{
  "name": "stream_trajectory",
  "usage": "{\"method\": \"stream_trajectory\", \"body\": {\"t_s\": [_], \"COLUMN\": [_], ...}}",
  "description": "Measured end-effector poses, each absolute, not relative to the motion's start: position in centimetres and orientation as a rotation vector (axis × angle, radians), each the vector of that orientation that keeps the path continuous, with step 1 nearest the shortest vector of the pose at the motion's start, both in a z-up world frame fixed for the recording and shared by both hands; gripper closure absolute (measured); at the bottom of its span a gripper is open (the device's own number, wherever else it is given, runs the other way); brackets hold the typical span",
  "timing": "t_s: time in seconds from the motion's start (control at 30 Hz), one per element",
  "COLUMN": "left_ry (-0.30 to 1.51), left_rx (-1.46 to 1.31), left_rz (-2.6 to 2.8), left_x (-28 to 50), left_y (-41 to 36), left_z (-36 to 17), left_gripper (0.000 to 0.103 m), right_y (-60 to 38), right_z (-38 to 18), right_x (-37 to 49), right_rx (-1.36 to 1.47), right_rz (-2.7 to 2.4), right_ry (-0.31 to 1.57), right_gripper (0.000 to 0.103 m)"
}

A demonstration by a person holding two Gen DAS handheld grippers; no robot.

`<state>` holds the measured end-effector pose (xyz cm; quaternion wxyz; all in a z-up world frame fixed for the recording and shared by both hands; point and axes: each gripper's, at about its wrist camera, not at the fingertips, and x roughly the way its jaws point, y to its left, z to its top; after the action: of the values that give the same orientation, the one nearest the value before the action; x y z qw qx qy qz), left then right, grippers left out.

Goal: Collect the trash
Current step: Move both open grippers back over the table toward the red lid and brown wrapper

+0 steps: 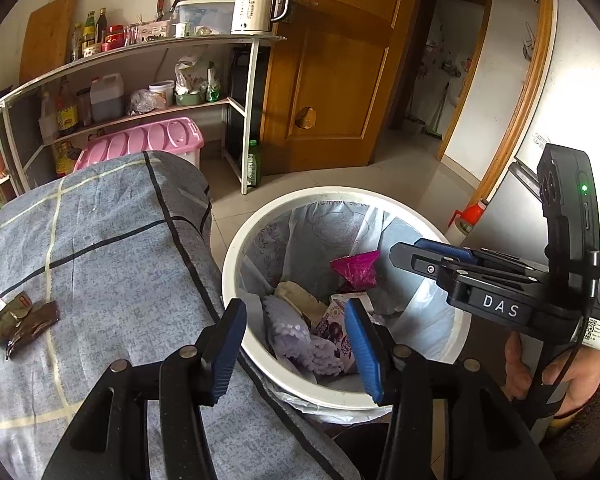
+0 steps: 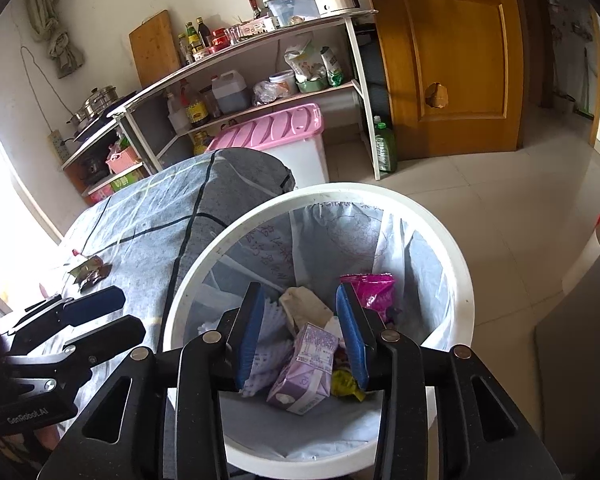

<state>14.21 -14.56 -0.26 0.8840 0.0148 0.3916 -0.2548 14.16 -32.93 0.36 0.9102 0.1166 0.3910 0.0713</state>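
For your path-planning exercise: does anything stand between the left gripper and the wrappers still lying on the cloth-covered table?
Nothing visible does. The left gripper is open over the bin, and the wrappers lie on bare checked cloth to its left, with only open fabric between.

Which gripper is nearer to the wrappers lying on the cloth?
Left. The left gripper is at the bin edge beside the cloth, wrappers to its left; the right gripper is over the bin.

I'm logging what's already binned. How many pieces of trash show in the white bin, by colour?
In the white plastic bin:
Magenta foil wrapper: 1
Purple-and-white drink carton: 1
Lilac foam net sleeve: 1
Beige crumpled paper: 1
Yellow wrapper: 1
Total: 5
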Motion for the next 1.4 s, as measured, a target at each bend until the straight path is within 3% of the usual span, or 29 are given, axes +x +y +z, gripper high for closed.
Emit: {"method": "stream_trajectory", "body": {"t_s": [1.13, 1.27, 1.4], "left_ry": [0.746, 0.749, 0.739], "left_rx": [-0.089, -0.125, -0.152], "left_rz": [-0.208, -0.145, -0.063], "left_x": [12.0, 11.9, 11.9], "left_y": [1.9, 5.2, 9.0], "left_z": [0.7, 0.5, 0.3], "left_gripper": [0.052, 0.052, 0.048], "right_y": [-18.9, -16.5, -14.3], "right_z": [1.8, 1.7, 1.7], "right_x": [15.6, 16.0, 16.8], "right_rx": [0.165, 0.148, 0.142], "right_rz": [0.360, 0.401, 0.432], "right_ry": [0.767, 0.768, 0.771], "right_gripper": [0.064, 0.055, 0.055]}}
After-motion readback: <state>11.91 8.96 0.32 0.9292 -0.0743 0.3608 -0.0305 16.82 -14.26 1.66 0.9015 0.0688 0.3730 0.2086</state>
